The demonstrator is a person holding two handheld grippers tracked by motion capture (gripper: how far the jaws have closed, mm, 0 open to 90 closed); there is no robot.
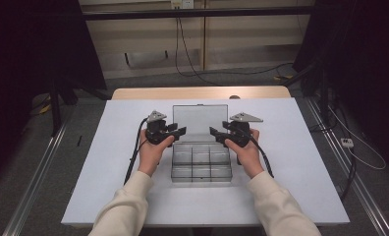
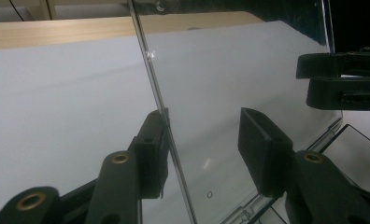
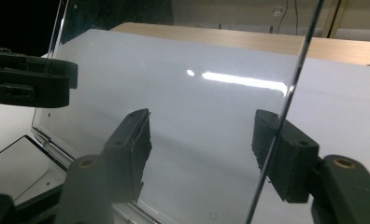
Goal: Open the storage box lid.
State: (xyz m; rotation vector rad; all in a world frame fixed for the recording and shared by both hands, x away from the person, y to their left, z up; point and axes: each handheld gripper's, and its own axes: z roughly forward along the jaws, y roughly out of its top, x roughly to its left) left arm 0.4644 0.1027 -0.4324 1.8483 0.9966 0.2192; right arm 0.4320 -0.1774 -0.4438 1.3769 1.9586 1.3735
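high view: white table (image 1: 291, 162), grey floor (image 1: 30, 162); both grippers' fingers wide around clear lid (image 1: 200, 119).

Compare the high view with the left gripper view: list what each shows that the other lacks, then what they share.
High view alone: both hands and cream sleeves, the box's compartments, the floor. Left gripper view alone: its own open jaws straddling the lid's side edge, one pad touching it. Shared: the raised clear lid, the white table and the right gripper at the lid's far side.

clear plastic box (image 1: 201, 162), clear lid (image 1: 200, 119); black tools; white table (image 1: 291, 162); cream sleeves (image 1: 126, 206).
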